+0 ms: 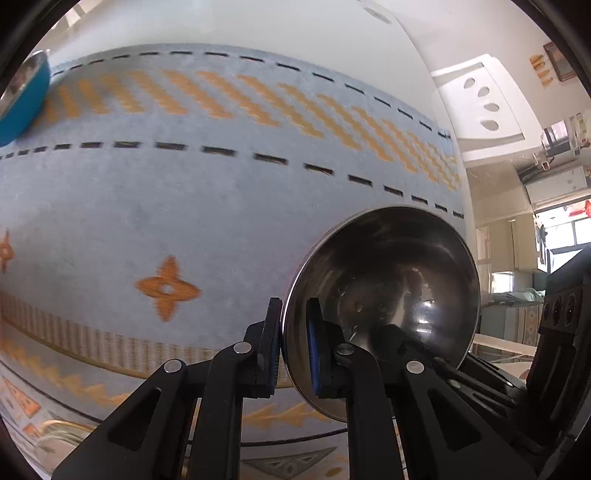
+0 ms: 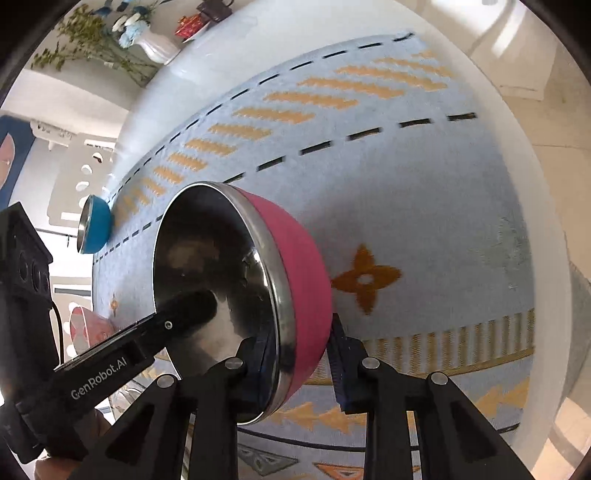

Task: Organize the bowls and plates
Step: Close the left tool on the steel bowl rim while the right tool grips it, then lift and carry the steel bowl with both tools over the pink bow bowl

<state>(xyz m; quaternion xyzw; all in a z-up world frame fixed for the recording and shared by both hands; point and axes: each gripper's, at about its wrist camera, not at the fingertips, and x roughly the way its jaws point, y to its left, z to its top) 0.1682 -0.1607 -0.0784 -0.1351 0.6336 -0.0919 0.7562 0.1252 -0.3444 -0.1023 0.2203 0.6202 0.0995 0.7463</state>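
A pink bowl (image 2: 303,280) with a steel inside is held over the blue patterned mat (image 2: 424,206). My right gripper (image 2: 299,354) is shut on its rim, one finger inside, one outside. My left gripper (image 1: 293,343) is shut on the rim of the same bowl, whose steel inside (image 1: 388,295) fills the left wrist view's lower right. In the right wrist view the left gripper's finger (image 2: 184,314) reaches into the bowl from the left. A blue bowl (image 2: 96,225) with a steel inside sits at the mat's far left edge; it also shows in the left wrist view (image 1: 22,99).
The mat (image 1: 184,184) lies on a white table (image 2: 258,40). A white vase with flowers (image 2: 155,44) and a red box (image 2: 190,24) stand at the far end. A white chair (image 1: 480,99) stands beyond the table.
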